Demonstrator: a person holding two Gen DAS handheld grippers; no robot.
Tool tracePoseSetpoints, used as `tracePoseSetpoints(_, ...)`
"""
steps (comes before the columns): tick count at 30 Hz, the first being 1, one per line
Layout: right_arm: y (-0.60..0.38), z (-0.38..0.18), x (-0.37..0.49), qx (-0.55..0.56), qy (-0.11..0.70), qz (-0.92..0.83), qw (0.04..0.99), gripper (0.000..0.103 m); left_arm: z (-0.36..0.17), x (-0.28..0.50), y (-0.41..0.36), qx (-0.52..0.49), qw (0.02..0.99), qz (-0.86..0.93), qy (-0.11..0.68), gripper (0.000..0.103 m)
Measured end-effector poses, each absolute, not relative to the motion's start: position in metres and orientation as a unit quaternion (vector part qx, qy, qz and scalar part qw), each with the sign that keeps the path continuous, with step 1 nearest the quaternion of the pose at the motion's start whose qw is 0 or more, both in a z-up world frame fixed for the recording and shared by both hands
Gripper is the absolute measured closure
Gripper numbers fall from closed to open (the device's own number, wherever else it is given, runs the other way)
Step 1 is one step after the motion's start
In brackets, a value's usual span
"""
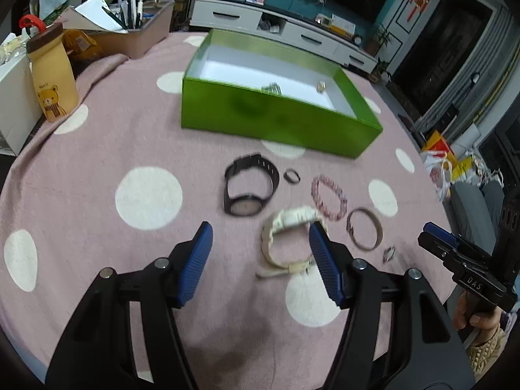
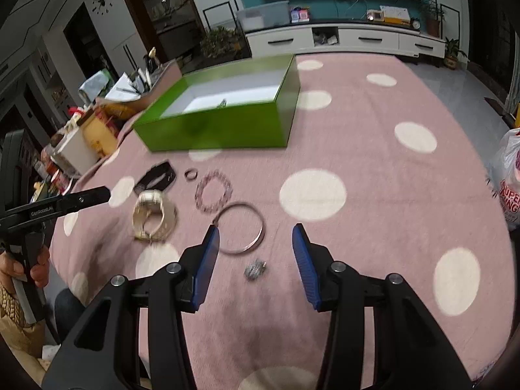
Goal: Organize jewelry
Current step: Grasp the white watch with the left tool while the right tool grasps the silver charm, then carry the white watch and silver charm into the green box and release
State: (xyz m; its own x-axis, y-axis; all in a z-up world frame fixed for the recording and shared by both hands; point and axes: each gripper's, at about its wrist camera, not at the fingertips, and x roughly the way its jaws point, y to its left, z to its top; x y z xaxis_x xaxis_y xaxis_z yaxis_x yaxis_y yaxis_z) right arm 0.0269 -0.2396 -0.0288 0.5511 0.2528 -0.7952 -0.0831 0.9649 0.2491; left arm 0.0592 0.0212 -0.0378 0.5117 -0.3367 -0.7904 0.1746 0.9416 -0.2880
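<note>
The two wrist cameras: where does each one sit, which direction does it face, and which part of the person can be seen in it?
Left wrist: sits behind the open left gripper, faces the white watch and green box; the right gripper and the hand holding it show at right.
Right wrist: sits behind the open right gripper, faces the metal bangle and small silver piece; the left gripper and hand show at left.
Shared: box, both watches, beaded bracelet, dotted pink cloth.

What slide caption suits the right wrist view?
Open right gripper above a bangle and small ring, green box beyond.
</note>
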Motion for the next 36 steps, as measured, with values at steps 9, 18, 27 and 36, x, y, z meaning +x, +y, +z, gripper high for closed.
tracePoseSetpoints(9, -0.226, -0.052, 0.016, 0.062, 0.484, 0.089, 0.868, 0.056, -0.059, 0.058, 0.006, -0.061, 0.858, -0.153, 0.487, 0.042)
tracePoseSetpoints(18, -0.218, -0.068, 0.022, 0.049, 0.485, 0.079, 0.87, 0.063, -0.074, 0.066, -0.01, -0.04, 0.853, -0.153, 0.498, 0.048)
tracePoseSetpoints(27, -0.215, -0.075, 0.026, 0.034, 0.48, 0.074, 0.873, 0.089, -0.085, 0.074, -0.021, -0.027, 0.85, -0.151, 0.504, 0.068)
tracePoseSetpoints(36, -0.218, -0.067, 0.026, 0.045, 0.469, 0.084, 0.878, 0.097, -0.09, 0.075, -0.016, -0.038, 0.851, -0.151, 0.501, 0.092)
